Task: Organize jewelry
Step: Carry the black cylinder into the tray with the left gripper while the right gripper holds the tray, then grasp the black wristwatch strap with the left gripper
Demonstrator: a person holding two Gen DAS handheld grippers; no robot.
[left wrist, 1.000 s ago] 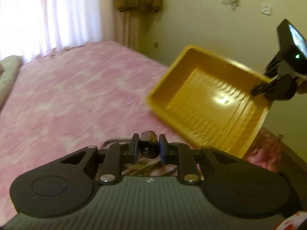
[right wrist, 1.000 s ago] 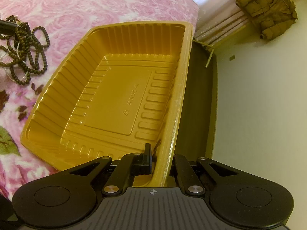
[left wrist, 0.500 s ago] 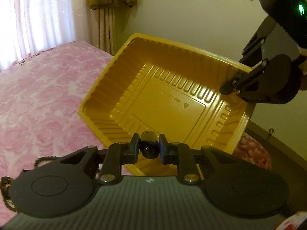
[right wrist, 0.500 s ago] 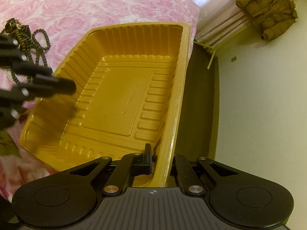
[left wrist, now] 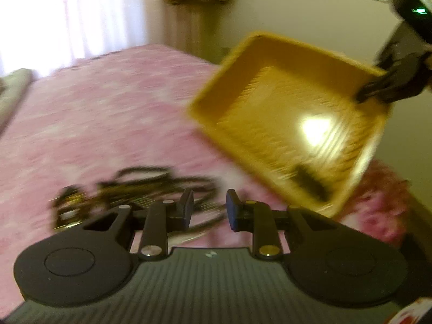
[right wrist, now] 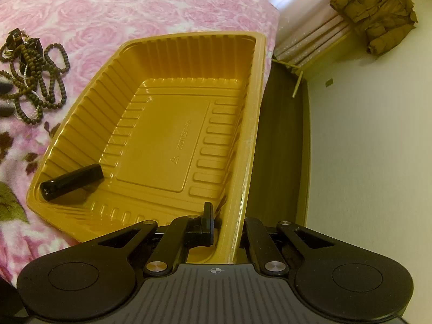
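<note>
A pink rose-patterned bedspread (right wrist: 129,8) fills the upper left of the right wrist view. The right gripper (right wrist: 225,221) is clamped on the near wall of a tilted yellow tray (right wrist: 162,81), at lower centre. A black cylinder (right wrist: 71,182) lies in the tray's lower left corner. Dark bead necklaces (right wrist: 35,73) lie on the bedspread at the left edge. In the blurred left wrist view, the left gripper (left wrist: 208,210) is opening with nothing between its jaws.

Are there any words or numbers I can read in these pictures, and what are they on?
None can be read for sure.
Yellow tray floor: a raised line of characters beside a small triangle sign, too small to read.
Right gripper body: a crosshair mark, no words.
Left wrist view: too blurred for any text.
</note>
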